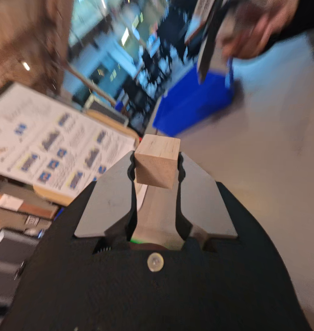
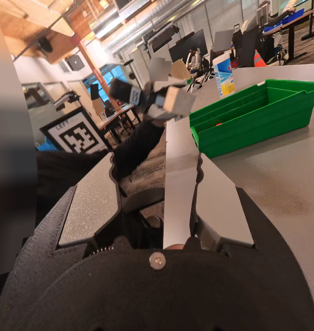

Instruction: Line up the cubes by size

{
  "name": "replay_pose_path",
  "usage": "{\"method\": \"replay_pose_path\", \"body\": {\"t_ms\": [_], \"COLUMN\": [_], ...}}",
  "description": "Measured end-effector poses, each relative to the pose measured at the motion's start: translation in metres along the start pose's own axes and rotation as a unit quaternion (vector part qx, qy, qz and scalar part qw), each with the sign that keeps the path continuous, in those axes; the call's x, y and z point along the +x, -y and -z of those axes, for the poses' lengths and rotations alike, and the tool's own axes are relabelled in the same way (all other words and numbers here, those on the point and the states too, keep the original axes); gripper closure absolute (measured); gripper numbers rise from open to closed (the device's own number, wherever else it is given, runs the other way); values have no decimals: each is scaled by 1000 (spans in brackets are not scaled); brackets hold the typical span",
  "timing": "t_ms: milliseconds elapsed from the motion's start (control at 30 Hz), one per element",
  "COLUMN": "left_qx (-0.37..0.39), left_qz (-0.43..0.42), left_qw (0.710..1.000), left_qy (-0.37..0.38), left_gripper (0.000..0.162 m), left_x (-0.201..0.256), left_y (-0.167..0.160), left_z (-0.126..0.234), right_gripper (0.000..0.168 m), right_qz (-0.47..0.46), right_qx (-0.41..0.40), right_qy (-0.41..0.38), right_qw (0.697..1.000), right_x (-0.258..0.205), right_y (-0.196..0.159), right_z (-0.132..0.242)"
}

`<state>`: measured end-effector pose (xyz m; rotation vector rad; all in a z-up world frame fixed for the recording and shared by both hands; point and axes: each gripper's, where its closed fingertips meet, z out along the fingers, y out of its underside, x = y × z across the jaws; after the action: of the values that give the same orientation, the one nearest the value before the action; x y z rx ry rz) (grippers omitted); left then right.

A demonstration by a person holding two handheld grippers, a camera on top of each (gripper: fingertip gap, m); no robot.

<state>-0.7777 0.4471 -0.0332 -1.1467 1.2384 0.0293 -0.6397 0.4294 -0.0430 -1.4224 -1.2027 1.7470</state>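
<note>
A: What can be said of the bench [image 2: 270, 188] and what is carried on it?

B: A green bin [image 2: 256, 114] is seen near its far edge, with a wipes canister [image 2: 224, 78] just behind; a blue bin [image 1: 192, 105] is shown blurred in the left wrist view. No line of cubes is visible anywhere, so the size order cannot be judged.

A: And the cube?

B: A wooden cube [image 1: 157, 163] is held off the bench in the left gripper [image 1: 156, 166], its two opposite flat faces pressed by the jaws. It is judged light, stiff and not fragile; the smooth wood might slip, so a square grip on flat faces is best kept.

A: The right gripper [image 2: 155, 172]?

B: Its jaws are spread wide and nothing is held, over the bench's near edge. The cube's underside is hidden, and much of the left wrist view is smeared.
</note>
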Motion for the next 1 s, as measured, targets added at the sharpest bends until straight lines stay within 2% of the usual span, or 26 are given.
{"method": "replay_pose_path", "body": {"t_ms": [67, 133, 233, 267, 300, 500, 567, 633, 667, 767, 867, 933, 1000], "left_qx": [48, 63, 90, 89, 83, 59, 30, -16, -33, -36, -44, -57, -68], "left_qz": [-15, -46, -40, -39, -41, 21, 119, 218, 247, 283, 287, 288, 306], "left_qw": [999, 997, 995, 995, 996, 998, 992, 976, 968, 958, 956, 955, 949], "left_qy": [7, 24, 18, 16, 15, 23, 27, 6, 0, -30, -39, -34, -27], "left_gripper": [117, 117, 117, 117, 117, 118, 106, 98, 101, 107, 115, 115, 116], "left_x": [21, 37, 53, 55, 57, 57, 53, 59, 65, 90, 116, 126, 128], "left_y": [33, 51, 69, 69, 67, 52, 44, 30, 23, 14, 0, -14, -25], "left_z": [-19, -37, -52, -56, -60, -67, -65, -59, -54, -35, -23, -19, -19], "right_gripper": [80, 82, 84, 92, 121, 125, 125, 125, 126, 126, 125, 124, 125], "right_qz": [-27, -35, -28, -24, -16, -38, -28, 29, 66, 182, 224, 235, 235], "right_qx": [16, 11, -18, -26, -28, 0, 14, 1, -23, -140, -300, -402, -475], "right_qy": [1, 2, 3, 2, 11, 5, 2, -52, -98, -269, -355, -353, -320], "right_qw": [1000, 999, 999, 999, 999, 999, 1000, 998, 993, 935, 856, 811, 785], "right_x": [2, 2, 4, 7, 6, 18, 17, 24, 31, 71, 114, 139, 156], "right_y": [8, 9, 1, -3, -5, 4, 22, 44, 53, 66, 39, 6, -25], "right_z": [-23, -42, -63, -67, -69, -53, -27, 16, 42, 137, 221, 257, 271]}}
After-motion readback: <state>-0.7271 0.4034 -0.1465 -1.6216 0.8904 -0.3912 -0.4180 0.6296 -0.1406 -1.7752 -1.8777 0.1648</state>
